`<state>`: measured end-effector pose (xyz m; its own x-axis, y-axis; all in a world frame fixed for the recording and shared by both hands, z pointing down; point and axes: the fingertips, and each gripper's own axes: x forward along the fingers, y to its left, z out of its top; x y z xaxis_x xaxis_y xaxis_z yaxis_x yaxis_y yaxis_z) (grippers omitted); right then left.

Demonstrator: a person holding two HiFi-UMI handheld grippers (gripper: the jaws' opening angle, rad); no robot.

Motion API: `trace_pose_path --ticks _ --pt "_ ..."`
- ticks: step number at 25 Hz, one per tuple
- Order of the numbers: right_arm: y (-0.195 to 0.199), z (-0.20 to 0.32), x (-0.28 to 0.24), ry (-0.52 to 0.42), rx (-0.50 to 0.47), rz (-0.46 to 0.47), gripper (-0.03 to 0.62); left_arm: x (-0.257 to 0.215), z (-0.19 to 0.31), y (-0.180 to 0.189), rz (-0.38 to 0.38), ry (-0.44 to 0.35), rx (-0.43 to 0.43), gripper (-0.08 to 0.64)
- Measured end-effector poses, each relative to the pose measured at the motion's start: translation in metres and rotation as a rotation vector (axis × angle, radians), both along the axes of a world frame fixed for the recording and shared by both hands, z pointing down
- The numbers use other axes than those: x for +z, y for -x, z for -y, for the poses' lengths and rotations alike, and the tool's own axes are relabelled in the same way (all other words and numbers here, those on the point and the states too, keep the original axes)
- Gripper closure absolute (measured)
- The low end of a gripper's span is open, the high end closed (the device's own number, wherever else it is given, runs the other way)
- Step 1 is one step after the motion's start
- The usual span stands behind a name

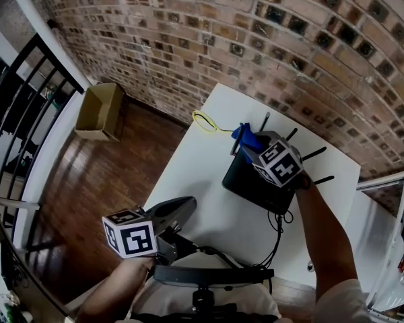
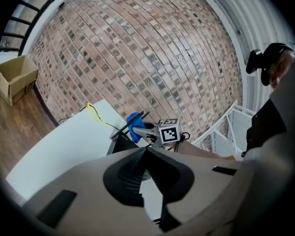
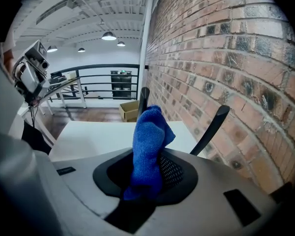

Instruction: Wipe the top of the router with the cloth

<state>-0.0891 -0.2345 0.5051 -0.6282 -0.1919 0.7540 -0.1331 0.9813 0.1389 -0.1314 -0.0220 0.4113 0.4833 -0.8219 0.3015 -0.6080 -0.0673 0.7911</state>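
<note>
White worktop [image 1: 209, 200], brick wall [image 1: 256, 39] behind, wooden floor [image 1: 87, 180] with a cardboard box [image 1: 99, 110] at 10 o'clock.
Right gripper [image 1: 242, 145] is pinching the blue cloth [image 1: 246, 137] by the black router [image 1: 242, 175] at 3 o'clock; left gripper [image 1: 187, 206] is closed, empty, down at 7.

Blue cloth [image 3: 148, 141] = soft napped fabric. Router [image 1: 248, 179] blk matt plastic; tabletop [image 1: 202, 170] wht, smooth, matt. Brick wall [image 1: 188, 39] rough, wood floor [image 1: 87, 180] glossy, box [image 1: 99, 111] cardboard.

The white table [image 1: 195, 180] is bare on its left side. Thin black router antennas [image 1: 314, 155] stick up close to the red brick wall [image 1: 256, 39].
</note>
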Motion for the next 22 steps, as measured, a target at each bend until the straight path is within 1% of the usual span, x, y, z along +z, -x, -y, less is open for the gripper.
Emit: trace_pose_path --ticks 5,8,13,18,22 --pt "-0.002 -0.002 0.024 0.025 0.001 -0.048 0.465 0.003 -0.001 0.006 -0.004 -0.002 -0.005 0.558" --pt "-0.004 -0.006 0.04 0.049 0.006 -0.084 0.465 0.006 -0.005 0.009 0.002 0.01 -0.014 0.558" --pt "-0.012 -0.008 0.065 0.087 0.06 -0.137 0.465 0.004 -0.004 0.014 -0.004 0.004 -0.026 0.558" --pt "-0.013 -0.012 0.078 0.115 0.12 -0.143 0.465 0.005 -0.005 0.015 -0.008 0.014 -0.009 0.558" --pt "-0.013 -0.012 0.078 0.125 0.138 -0.145 0.465 0.006 -0.004 0.018 0.003 0.019 -0.006 0.558"
